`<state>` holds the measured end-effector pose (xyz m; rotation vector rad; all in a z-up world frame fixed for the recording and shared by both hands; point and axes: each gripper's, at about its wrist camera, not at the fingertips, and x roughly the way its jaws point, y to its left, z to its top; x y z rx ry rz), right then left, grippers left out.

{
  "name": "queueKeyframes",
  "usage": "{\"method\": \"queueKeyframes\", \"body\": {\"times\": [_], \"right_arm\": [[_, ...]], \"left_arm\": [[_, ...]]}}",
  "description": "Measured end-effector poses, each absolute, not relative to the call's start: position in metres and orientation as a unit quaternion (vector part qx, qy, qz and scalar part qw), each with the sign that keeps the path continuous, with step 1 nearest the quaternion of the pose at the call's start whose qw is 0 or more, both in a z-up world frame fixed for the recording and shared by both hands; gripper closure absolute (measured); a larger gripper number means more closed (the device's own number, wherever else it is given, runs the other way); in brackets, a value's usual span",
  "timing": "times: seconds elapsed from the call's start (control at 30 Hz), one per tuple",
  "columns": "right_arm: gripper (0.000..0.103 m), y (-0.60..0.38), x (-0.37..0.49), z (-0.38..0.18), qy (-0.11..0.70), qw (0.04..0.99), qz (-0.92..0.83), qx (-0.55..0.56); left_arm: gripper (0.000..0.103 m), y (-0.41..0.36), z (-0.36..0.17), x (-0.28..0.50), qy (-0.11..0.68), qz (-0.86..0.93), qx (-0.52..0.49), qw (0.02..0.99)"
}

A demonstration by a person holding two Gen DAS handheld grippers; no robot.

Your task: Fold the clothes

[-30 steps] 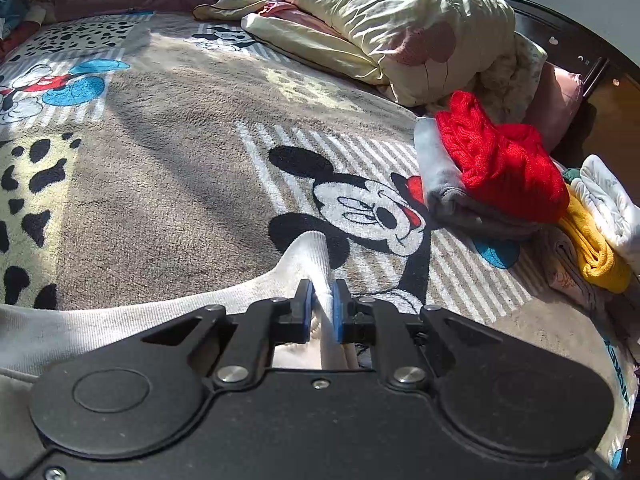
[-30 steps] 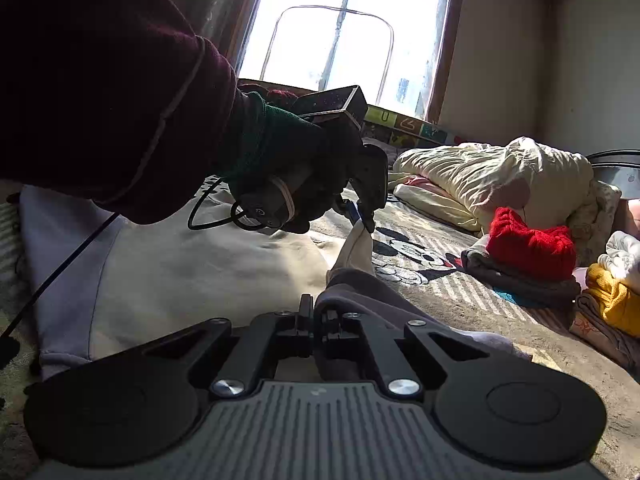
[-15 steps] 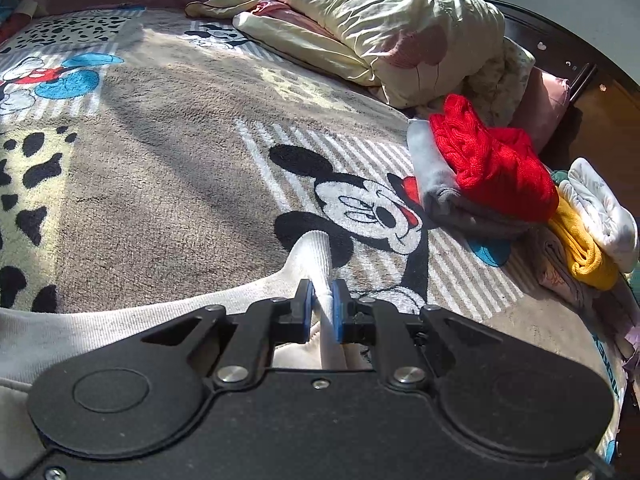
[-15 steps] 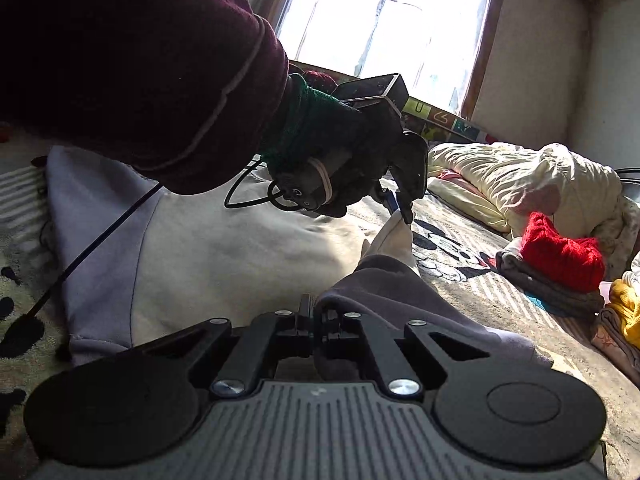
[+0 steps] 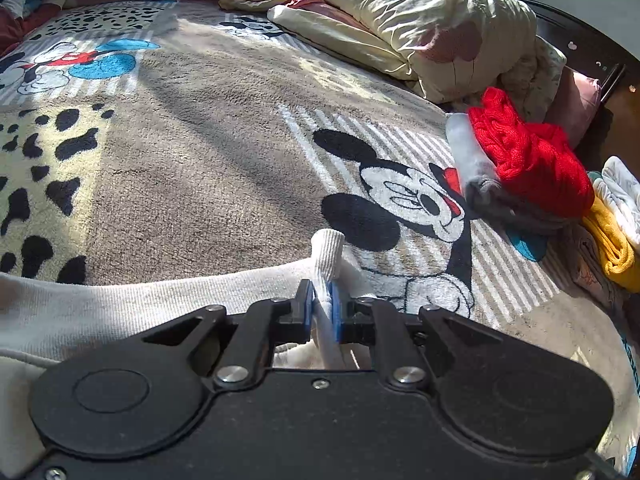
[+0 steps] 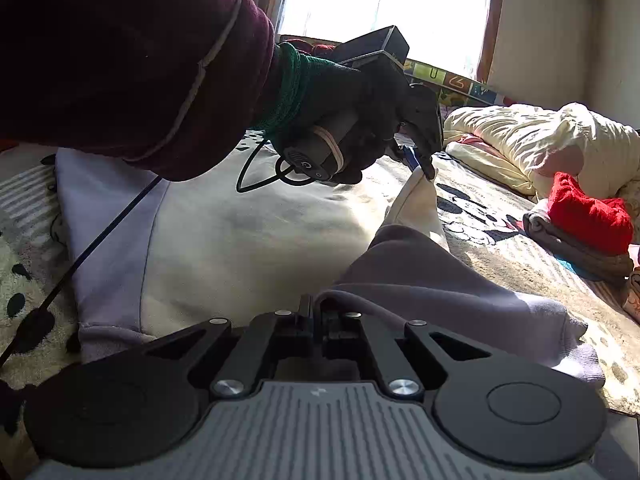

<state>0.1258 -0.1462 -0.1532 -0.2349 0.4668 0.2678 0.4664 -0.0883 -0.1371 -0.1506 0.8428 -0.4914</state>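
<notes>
1. Two grips hold at this moment: your left gripper [image 5: 322, 306] has its blue pads clamped on a pinch of ribbed cream hem, and your right gripper [image 6: 316, 316] is closed on a fold of the lilac-grey part of the same sweatshirt [image 6: 248, 240].
2. Compared with a second ago, the left wrist view has barely shifted. The pinched tuft stands up at the same spot, and the cartoon-mouse blanket [image 5: 208, 152] has slid only slightly in view.
3. The right wrist view has swung more. Your gloved left hand [image 6: 340, 120] now sits farther right in that view and looks closer, and the lifted cream corner hangs from the left tool's tip as a taut peak.
4. The sweatshirt's body lies spread flat on the blanket, with a grey sleeve or side panel humped up towards the right gripper.
5. My reading: neither grip has slipped, and you are mid-carry of an edge, so a fold looks under way rather than settled.
6. A red knit [image 5: 528, 160] rests on a grey folded garment [image 5: 476, 176], well apart to the right.
</notes>
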Motion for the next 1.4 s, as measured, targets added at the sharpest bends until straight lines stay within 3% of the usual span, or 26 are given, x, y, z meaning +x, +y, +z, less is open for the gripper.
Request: {"method": "queueKeyframes", "body": {"times": [0.27, 0.63, 0.67, 0.83, 0.97, 1.03, 1.27, 1.4], "right_arm": [[0.097, -0.149, 0.126, -0.149, 0.231, 0.957, 0.138, -0.112], [0.097, -0.153, 0.128, -0.15, 0.242, 0.953, 0.148, -0.108], [0.097, -0.153, 0.129, -0.15, 0.243, 0.953, 0.148, -0.106], [0.097, -0.154, 0.129, -0.152, 0.247, 0.952, 0.151, -0.1], [0.096, -0.155, 0.127, -0.151, 0.246, 0.952, 0.153, -0.099], [0.096, -0.155, 0.127, -0.151, 0.245, 0.952, 0.153, -0.099], [0.086, -0.151, 0.121, -0.152, 0.234, 0.952, 0.158, -0.115], [0.067, -0.153, 0.116, -0.149, 0.231, 0.953, 0.153, -0.119]], "left_arm": [[0.095, -0.072, -0.13, 0.451, 0.364, -0.22, -0.143, 0.894], [0.092, -0.08, -0.138, 0.448, 0.378, -0.174, -0.08, 0.906], [0.088, -0.081, -0.134, 0.446, 0.375, -0.164, -0.068, 0.91], [0.087, -0.087, -0.102, 0.41, 0.316, -0.17, -0.03, 0.933], [0.087, -0.105, -0.112, 0.401, 0.338, -0.215, -0.002, 0.916], [0.082, -0.112, -0.137, 0.412, 0.393, -0.194, 0.021, 0.899], [0.08, -0.11, -0.106, 0.382, 0.369, -0.202, 0.006, 0.907], [0.077, -0.137, -0.091, 0.35, 0.378, -0.276, 0.056, 0.882]]}}
